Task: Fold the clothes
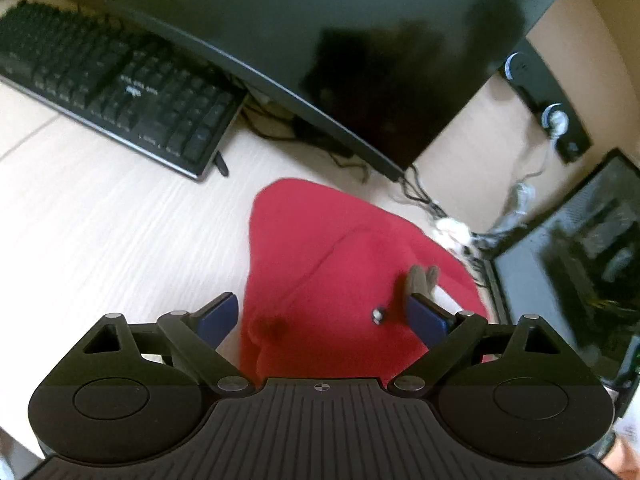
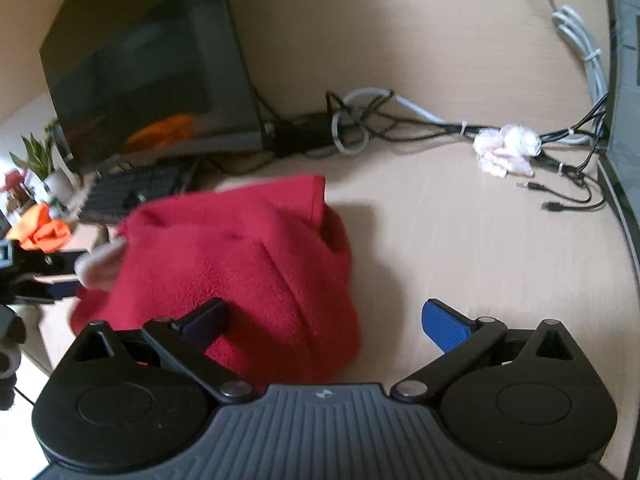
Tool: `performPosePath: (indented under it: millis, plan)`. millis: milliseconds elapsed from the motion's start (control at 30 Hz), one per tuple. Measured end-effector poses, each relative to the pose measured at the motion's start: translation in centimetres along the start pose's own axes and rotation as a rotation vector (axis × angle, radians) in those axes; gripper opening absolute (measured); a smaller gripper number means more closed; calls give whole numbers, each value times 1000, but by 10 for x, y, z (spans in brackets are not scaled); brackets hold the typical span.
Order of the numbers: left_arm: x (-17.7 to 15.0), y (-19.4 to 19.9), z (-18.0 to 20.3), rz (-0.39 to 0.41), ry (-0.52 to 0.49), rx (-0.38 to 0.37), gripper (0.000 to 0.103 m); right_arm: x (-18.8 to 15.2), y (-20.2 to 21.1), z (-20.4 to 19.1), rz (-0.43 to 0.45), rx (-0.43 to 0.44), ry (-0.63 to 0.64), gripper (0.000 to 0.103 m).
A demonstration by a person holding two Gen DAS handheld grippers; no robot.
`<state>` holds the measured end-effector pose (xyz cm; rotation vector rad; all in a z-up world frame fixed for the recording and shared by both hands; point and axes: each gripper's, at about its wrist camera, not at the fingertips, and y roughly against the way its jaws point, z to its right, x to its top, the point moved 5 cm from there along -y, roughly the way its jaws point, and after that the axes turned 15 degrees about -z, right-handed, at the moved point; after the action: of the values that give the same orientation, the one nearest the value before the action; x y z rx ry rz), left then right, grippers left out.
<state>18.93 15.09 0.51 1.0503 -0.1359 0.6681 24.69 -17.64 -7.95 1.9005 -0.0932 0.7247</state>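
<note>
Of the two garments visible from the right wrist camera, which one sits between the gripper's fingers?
The red fleece garment, directly ahead of the open right gripper. The orange garment lies far off at the left edge.

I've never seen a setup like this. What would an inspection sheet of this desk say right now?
Surface: pale wood-grain desk, bare in front of the right gripper.
Job's things: one red fleece garment, bunched, partly folded, pale lining showing at one edge.
Clutter: black keyboard, dark monitor, orange cloth, potted plant.
Grippers: left gripper open, jaws straddling the garment without pinching it; right gripper open, garment under its left finger only.
Cables: tangled black and white cables at the desk's back, with a white wad.
Surroundings: second dark screen at the right.
</note>
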Motion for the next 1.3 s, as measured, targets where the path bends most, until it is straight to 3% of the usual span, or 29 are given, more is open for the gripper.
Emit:
performPosePath:
  millis: [100, 233, 333, 433, 500, 533, 633, 733, 800, 900, 967, 1067, 1133, 1200, 1233, 1267, 1300]
  plan:
    - [-7, -5, 5, 3, -15, -56, 87, -6, 20, -15, 65, -13, 63, 103]
    - [-19, 4, 5, 4, -67, -82, 83, -31, 59, -75, 199, -72, 462, 102]
    - [-18, 6, -12, 19, 10, -77, 75, -63, 53, -123, 165, -111, 738, 88]
    - [-15, -2, -19, 11, 61, -96, 71, -82, 23, -144, 136, -206, 878, 71]
    - [-16, -10, -12, -9, 39, -105, 67, -79, 13, -143, 148, -261, 874, 62]
    - [-17, -13, -8, -13, 28, -101, 67, -73, 13, -140, 162, -281, 840, 53]
    - [-14, -11, 1, 14, 6, -72, 63, -52, 22, -123, 191, -283, 720, 44]
    - [-13, -2, 10, 49, -7, -85, 46, -43, 42, -117, 194, -198, 691, 25]
    - [-17, 8, 17, 71, -15, -90, 40, -52, 61, -129, 214, -98, 753, 25]
    - [-33, 28, 18, 79, -39, -53, 40, -75, 61, -150, 195, -49, 873, 25]
    - [-48, 41, 14, 75, -63, -19, 39, -84, 41, -152, 105, 19, 844, 27]
    - [-74, 28, -15, -20, -19, 57, 38, -92, 25, -151, 38, 54, 813, 35]
    - [-83, 20, -27, -63, 6, 69, 38, -88, 39, -145, 22, 101, 802, 40]
    - [-86, 17, -34, -82, 21, 57, 42, -76, 62, -134, 35, 147, 738, 67]
    - [-83, 20, -34, -74, 20, 36, 43, -68, 74, -124, 48, 165, 681, 88]
    - [-77, 26, -33, -54, 16, 8, 51, -58, 86, -113, 64, 181, 610, 101]
    - [-70, 33, -32, -30, 10, -23, 58, -47, 95, -100, 74, 202, 529, 103]
